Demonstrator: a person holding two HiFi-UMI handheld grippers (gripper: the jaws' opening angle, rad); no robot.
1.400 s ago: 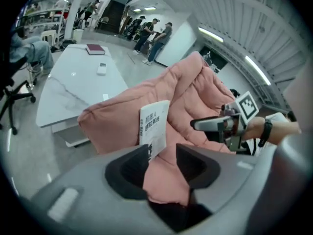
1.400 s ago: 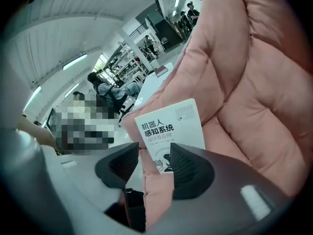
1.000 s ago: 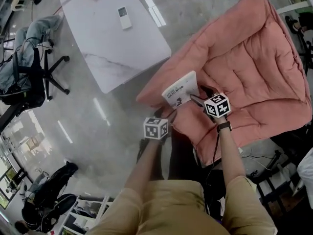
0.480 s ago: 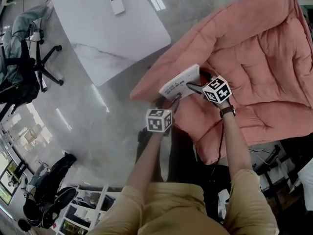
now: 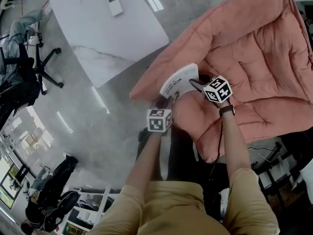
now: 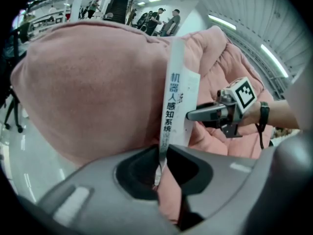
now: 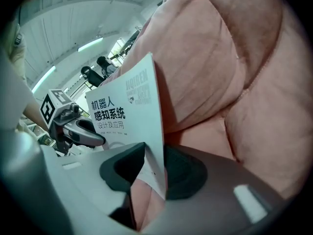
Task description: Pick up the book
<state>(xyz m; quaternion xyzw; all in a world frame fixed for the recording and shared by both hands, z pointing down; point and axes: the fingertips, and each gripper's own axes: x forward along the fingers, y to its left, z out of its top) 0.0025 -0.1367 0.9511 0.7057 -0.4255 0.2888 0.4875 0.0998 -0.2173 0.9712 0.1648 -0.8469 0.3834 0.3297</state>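
Observation:
A white paperback book (image 5: 180,81) with black print lies at the front edge of a pink padded cushion seat (image 5: 254,58). My left gripper (image 5: 168,103) comes at it from the near left; in the left gripper view its jaws (image 6: 161,156) have just been closing and now pinch the book (image 6: 175,106) by its thin edge. My right gripper (image 5: 194,85) reaches in from the right. Its jaws (image 7: 155,173) have also just been closing and clamp the lower corner of the cover (image 7: 126,112). Each gripper shows in the other's view: the right gripper (image 6: 208,112) and the left gripper (image 7: 80,131).
A white marble-look table (image 5: 112,38) with a small remote (image 5: 114,3) stands on the grey floor beyond the seat. An office chair (image 5: 22,72) draped with clothes is at the far left, and bags (image 5: 54,190) lie at the lower left.
Both grippers have come down onto the book and shut on it. The book's near edge now stands tipped up off the cushion between them.

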